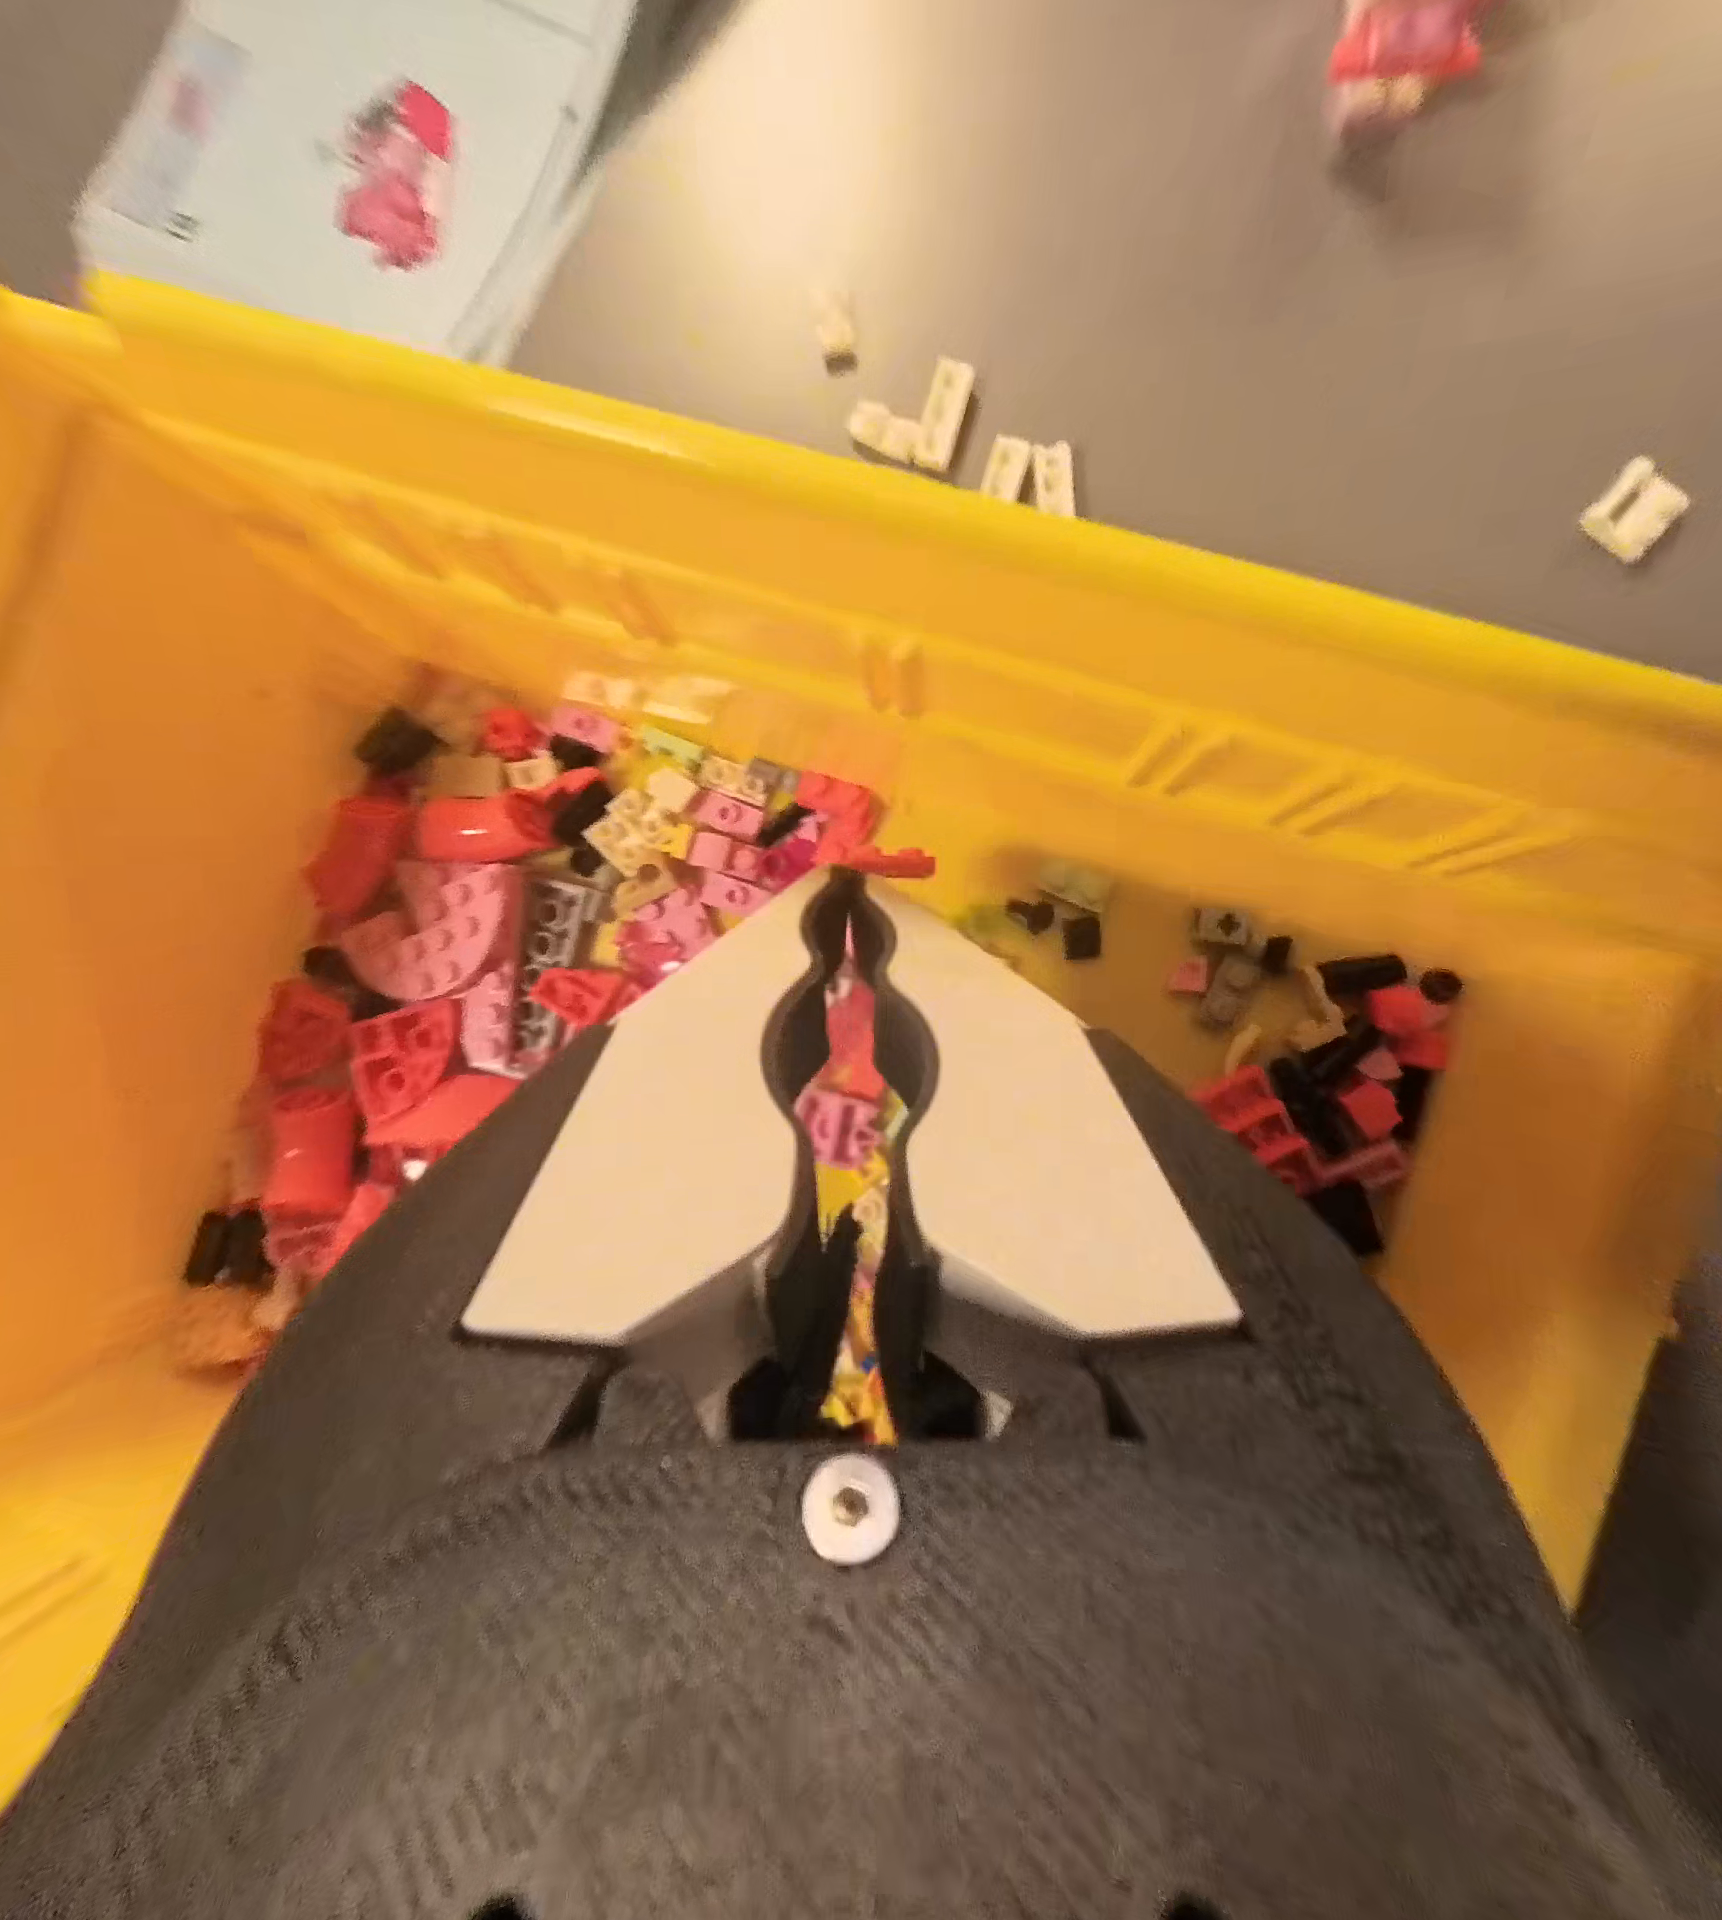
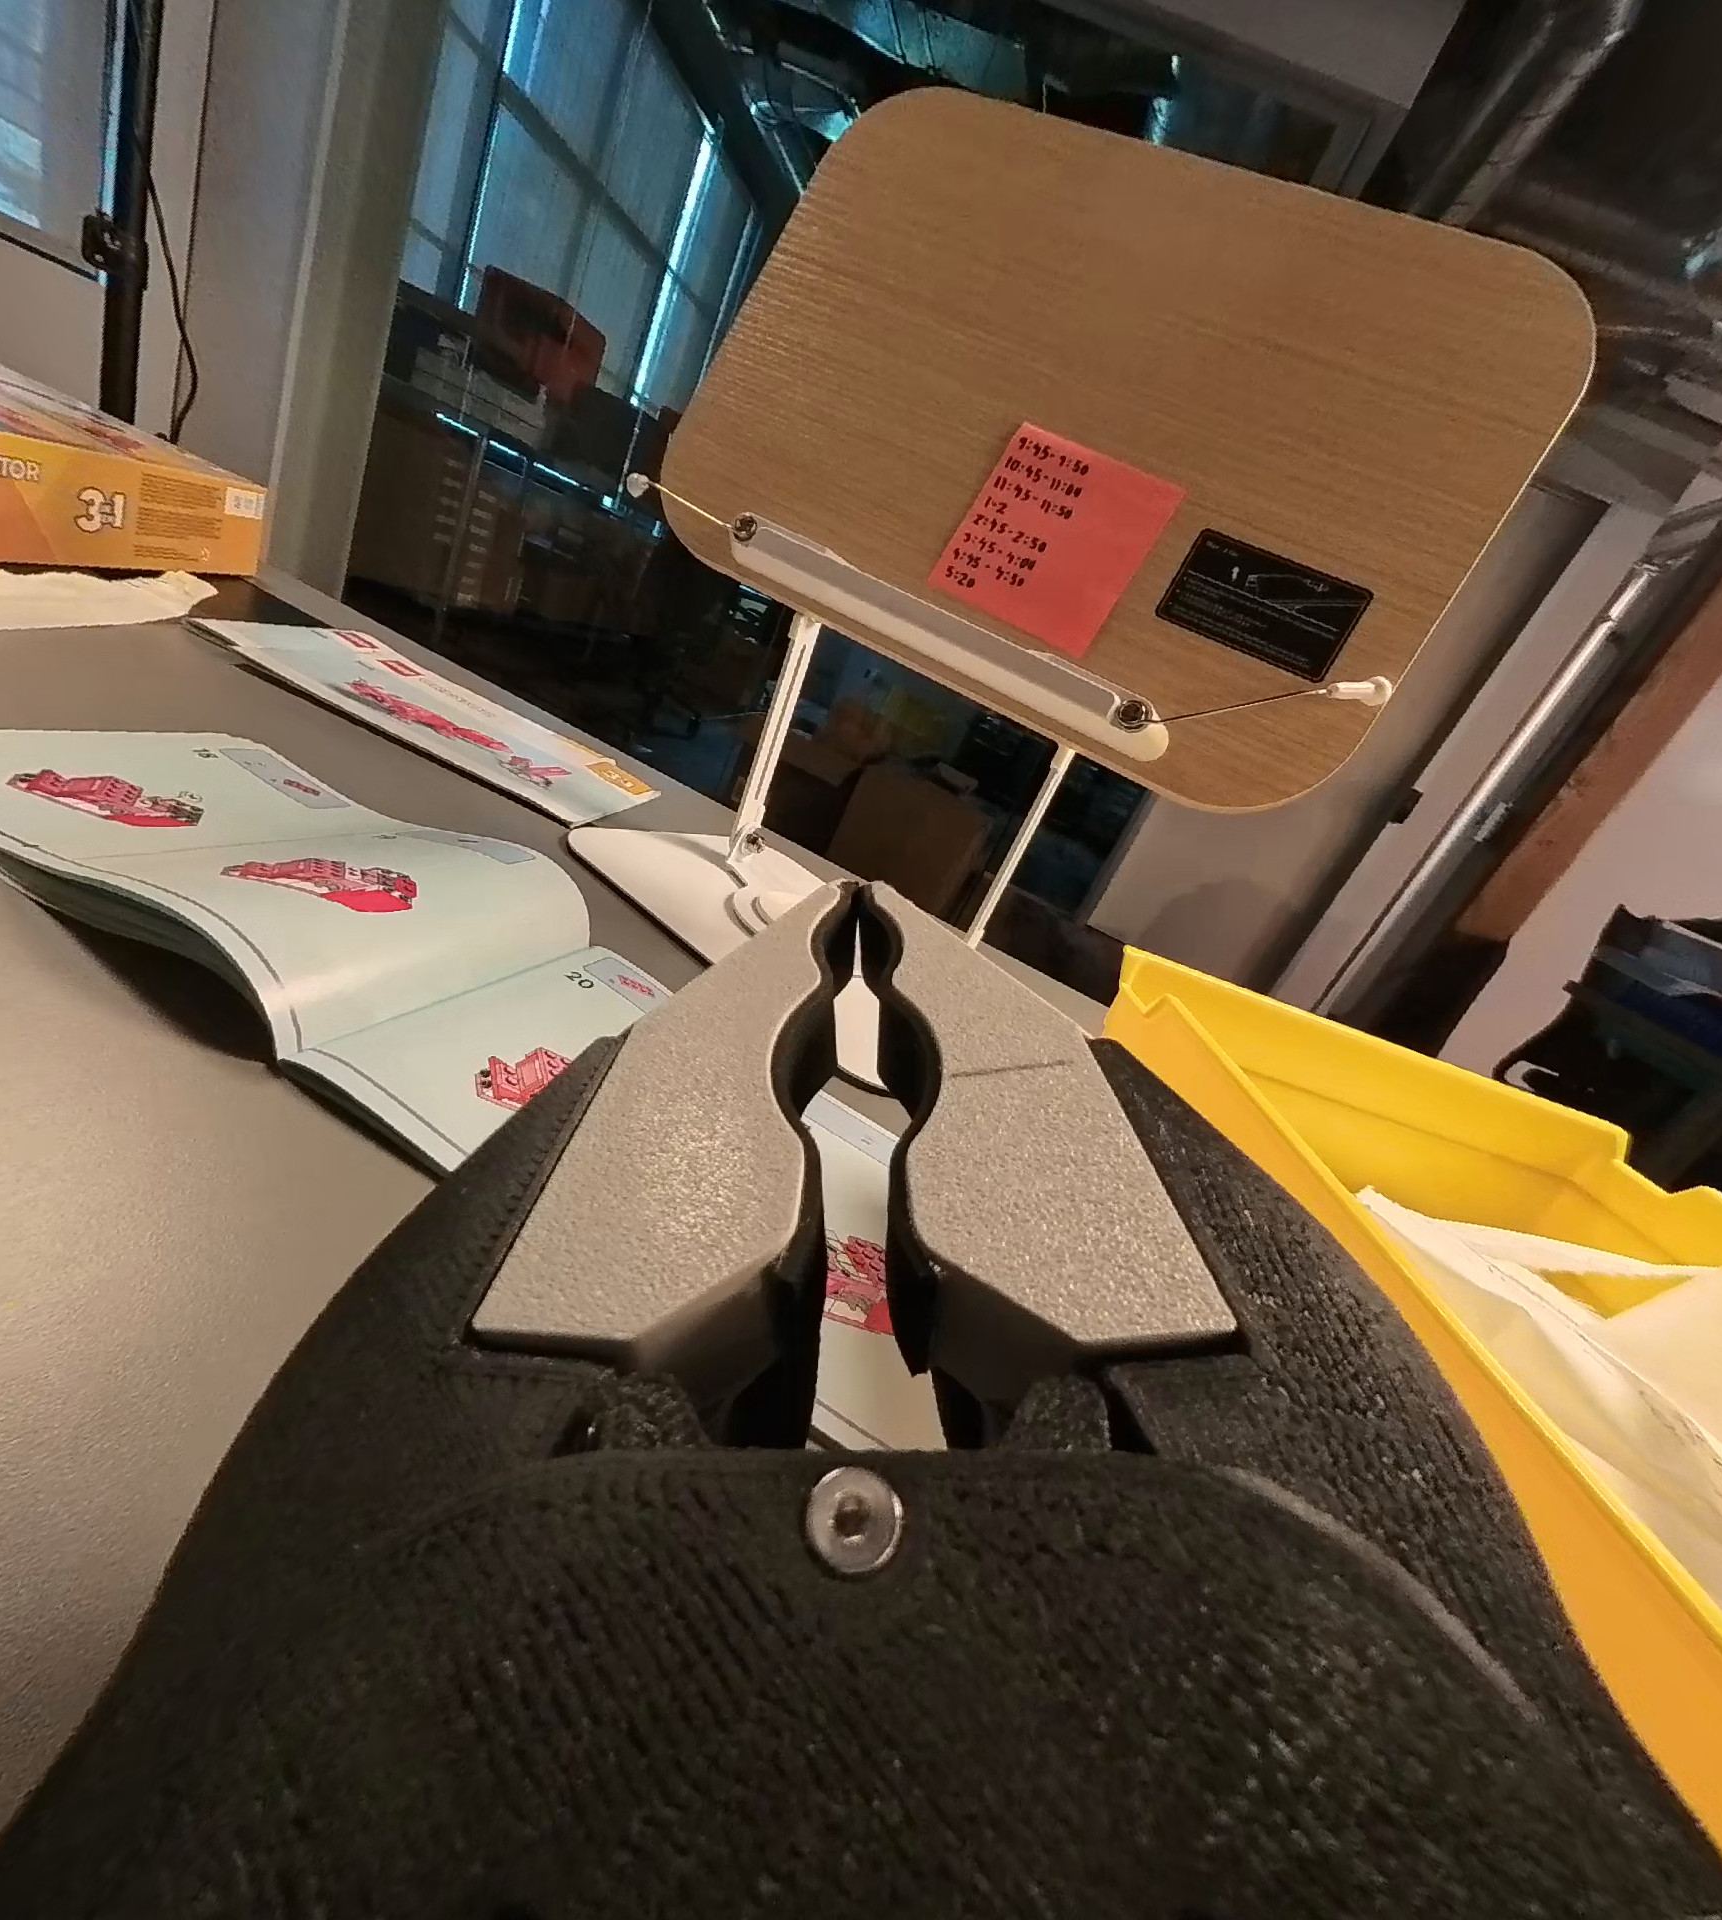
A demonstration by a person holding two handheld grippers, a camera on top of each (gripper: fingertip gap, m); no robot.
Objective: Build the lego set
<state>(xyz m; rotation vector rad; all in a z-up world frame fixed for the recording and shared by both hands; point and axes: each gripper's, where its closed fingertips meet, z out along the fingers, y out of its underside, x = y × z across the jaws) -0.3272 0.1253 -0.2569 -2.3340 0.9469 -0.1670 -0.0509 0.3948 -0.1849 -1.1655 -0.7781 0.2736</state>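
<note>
Left tool clenches a small red brick, long axis crosswise, above the yellow bin; right tool clenched bare over the desk, facing a book stand.

Left gripper reaching into a yellow bin, fingertips closed on what looks like a small red brick piece, blurred, pink and red bricks heaped left, black bricks right, white pieces on the grey table beyond.
</note>
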